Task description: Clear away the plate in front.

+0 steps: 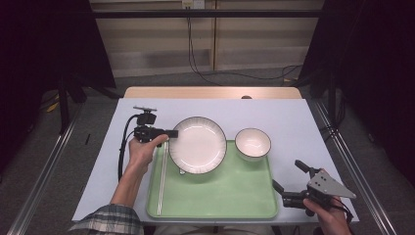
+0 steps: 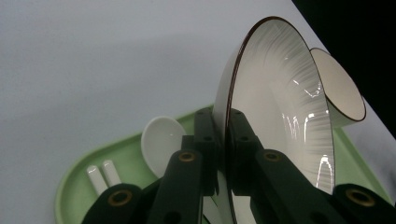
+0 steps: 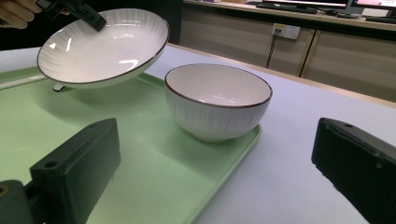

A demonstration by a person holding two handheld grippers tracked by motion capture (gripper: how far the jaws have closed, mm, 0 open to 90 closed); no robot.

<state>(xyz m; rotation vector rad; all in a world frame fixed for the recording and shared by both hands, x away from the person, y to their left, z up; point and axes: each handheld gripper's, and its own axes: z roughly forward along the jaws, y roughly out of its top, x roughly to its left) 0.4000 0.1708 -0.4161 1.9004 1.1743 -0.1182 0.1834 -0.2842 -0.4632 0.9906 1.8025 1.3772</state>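
A white ribbed plate (image 1: pixel 198 144) with a dark rim hangs tilted above the green tray (image 1: pixel 220 191), and my left gripper (image 1: pixel 172 133) is shut on its left edge. In the left gripper view both jaws clamp the plate (image 2: pixel 280 116) at the rim. Under it on the tray lie a white spoon (image 2: pixel 161 140) and white chopsticks (image 1: pixel 162 181). A white bowl (image 1: pixel 252 143) stands in the tray's far right corner. My right gripper (image 1: pixel 286 173) is open beside the tray's near right corner, empty, facing the bowl (image 3: pixel 217 100) and plate (image 3: pixel 102 46).
The tray rests on a pale sheet covering the table (image 1: pixel 293 117), with bare sheet to the left, right and far side. The tray's middle and near half (image 3: pixel 140 163) hold nothing. Cables and dark stands stand beyond the table.
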